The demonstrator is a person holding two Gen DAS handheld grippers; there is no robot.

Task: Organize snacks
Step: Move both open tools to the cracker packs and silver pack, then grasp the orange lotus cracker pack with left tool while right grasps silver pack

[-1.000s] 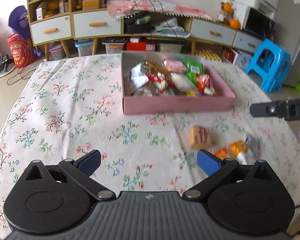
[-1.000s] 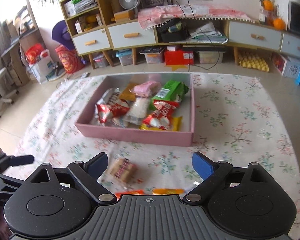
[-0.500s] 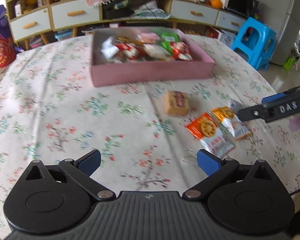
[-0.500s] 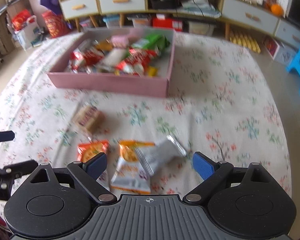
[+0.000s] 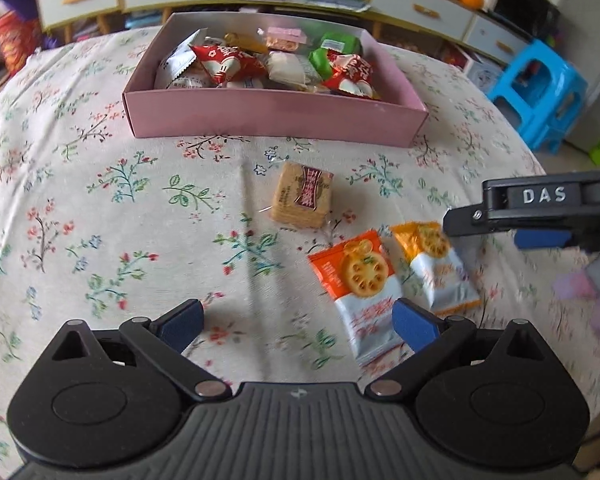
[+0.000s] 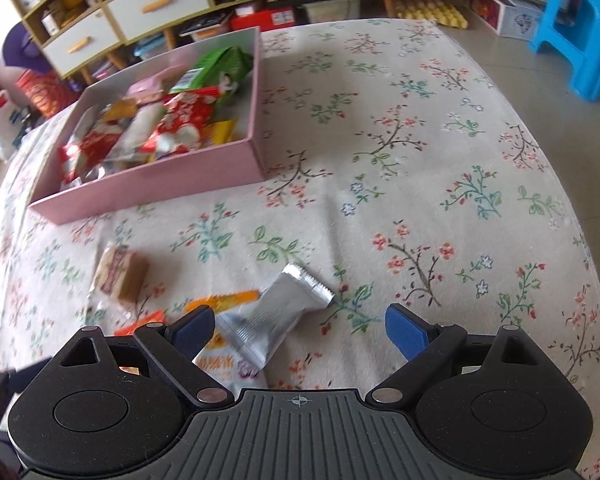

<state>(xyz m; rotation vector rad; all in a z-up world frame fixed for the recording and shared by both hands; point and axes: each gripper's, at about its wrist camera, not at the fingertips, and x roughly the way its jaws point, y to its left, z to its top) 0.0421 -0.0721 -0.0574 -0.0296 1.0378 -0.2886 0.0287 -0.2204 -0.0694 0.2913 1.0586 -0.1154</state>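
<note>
A pink box full of wrapped snacks sits on the floral tablecloth. In front of it lie a tan biscuit pack, two orange-and-white cracker packs and a silver pack. My left gripper is open above the cloth, its right pad over the nearer cracker pack. My right gripper is open above the silver pack, which lies between its fingers untouched. The right gripper's finger also shows from the side in the left wrist view.
The table's right half carries only the floral cloth. A blue plastic stool stands on the floor at the right. Drawers and shelves line the wall behind the table.
Both grippers have sunk towards the cloth and tilted down. The loose packs now lie closer below them. The right gripper rolled, so the box looks slanted. Both stayed open.
</note>
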